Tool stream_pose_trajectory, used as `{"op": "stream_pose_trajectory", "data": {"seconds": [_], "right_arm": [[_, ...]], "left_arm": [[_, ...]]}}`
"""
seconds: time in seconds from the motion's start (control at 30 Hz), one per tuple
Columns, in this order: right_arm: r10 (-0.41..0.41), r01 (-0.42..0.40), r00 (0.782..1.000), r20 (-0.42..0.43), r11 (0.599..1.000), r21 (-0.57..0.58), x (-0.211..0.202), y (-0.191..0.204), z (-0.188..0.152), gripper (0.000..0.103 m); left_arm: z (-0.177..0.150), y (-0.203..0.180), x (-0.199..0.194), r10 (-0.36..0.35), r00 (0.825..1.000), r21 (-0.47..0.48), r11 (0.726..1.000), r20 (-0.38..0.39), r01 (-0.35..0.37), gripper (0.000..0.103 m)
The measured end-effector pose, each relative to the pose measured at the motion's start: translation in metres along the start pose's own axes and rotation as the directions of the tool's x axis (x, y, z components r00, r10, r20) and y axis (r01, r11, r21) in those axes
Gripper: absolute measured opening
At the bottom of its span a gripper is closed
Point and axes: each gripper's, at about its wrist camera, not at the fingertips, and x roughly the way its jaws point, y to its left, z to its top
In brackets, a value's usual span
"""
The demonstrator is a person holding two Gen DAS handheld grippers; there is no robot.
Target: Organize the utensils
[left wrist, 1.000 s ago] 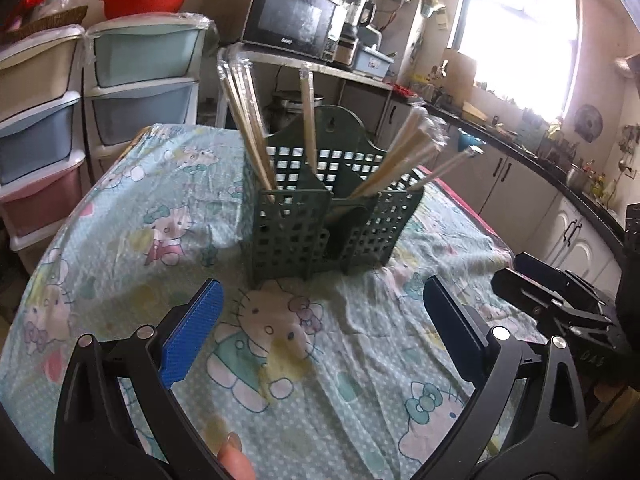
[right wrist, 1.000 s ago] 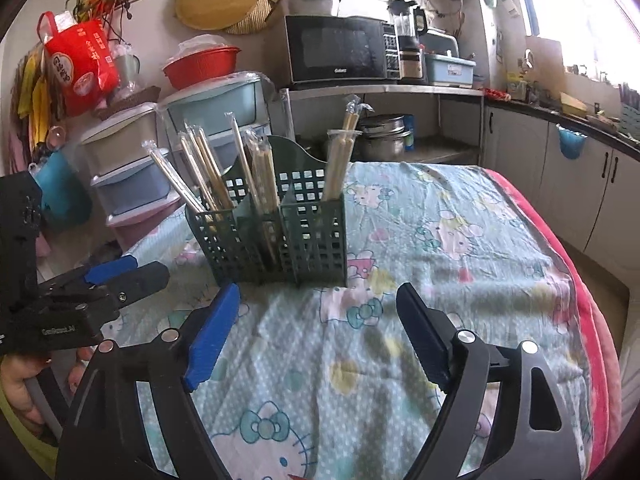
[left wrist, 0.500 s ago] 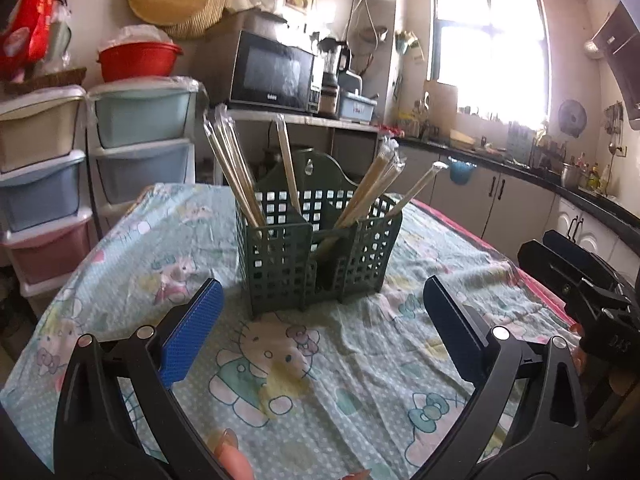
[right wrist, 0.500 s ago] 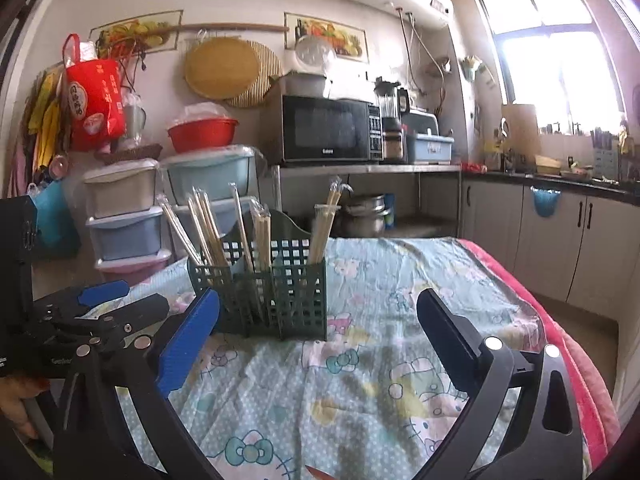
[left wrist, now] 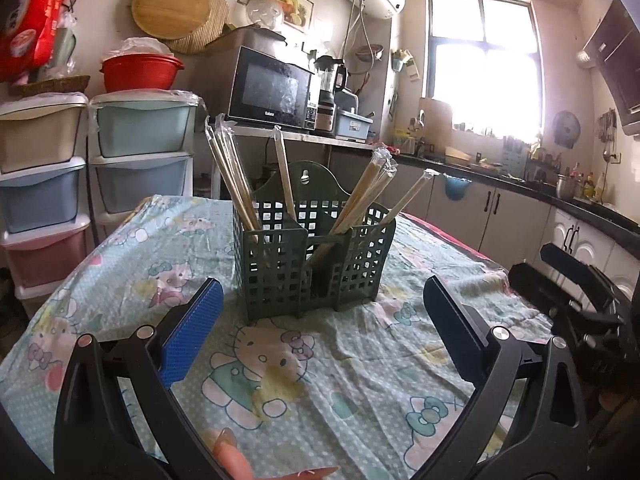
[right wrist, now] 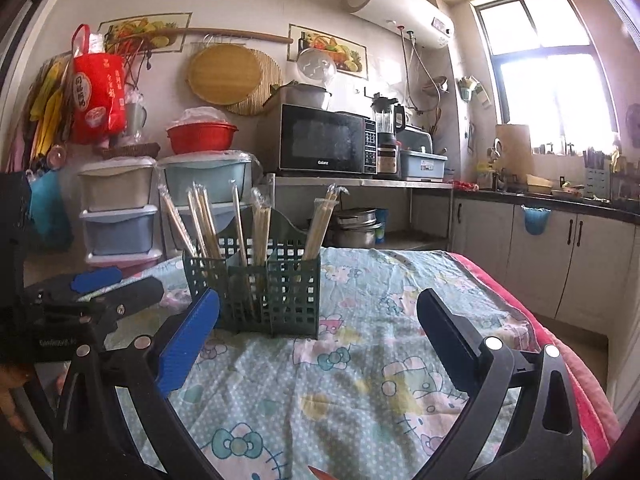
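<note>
A dark green lattice utensil caddy (left wrist: pixel 312 268) (right wrist: pixel 260 292) stands upright on the table, split into compartments. Plastic-wrapped chopstick pairs (left wrist: pixel 232 176) (right wrist: pixel 202 220) lean in its compartments, some to the left, some (left wrist: pixel 370 188) to the right. My left gripper (left wrist: pixel 320 336) hangs open in front of the caddy with nothing between its blue pads. My right gripper (right wrist: pixel 318 336) is open wide too, empty, short of the caddy. Each gripper shows in the other's view, the right gripper (left wrist: pixel 576 284) at the right edge and the left gripper (right wrist: pixel 96 296) at the left.
The table wears a light blue cartoon-cat cloth (left wrist: pixel 260 360) (right wrist: pixel 360 380) with a pink edge on the right. Stacked plastic drawers (left wrist: pixel 140 160) stand behind the table, a microwave (right wrist: pixel 324 140) on a steel shelf. Kitchen counter and cabinets (right wrist: pixel 560 248) run along the right.
Both views have tilted up from the tablecloth toward the wall and window, and the caddy sits lower in frame. The right gripper's jaws have spread wider. Nothing was picked up.
</note>
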Motion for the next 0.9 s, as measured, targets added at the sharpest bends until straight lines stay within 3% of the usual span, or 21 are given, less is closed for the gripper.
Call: {"op": "stream_pose_trajectory", "data": {"seconds": [0.9], "right_arm": [[-0.016, 0.016, 1.000, -0.008, 0.999, 0.030, 0.0007, -0.0042, -0.0039, 0.097]], "left_arm": [[-0.0047, -0.0050, -0.0003, 0.001, 1.000, 0.019, 1.000, -0.007, 0.000, 0.092]]}}
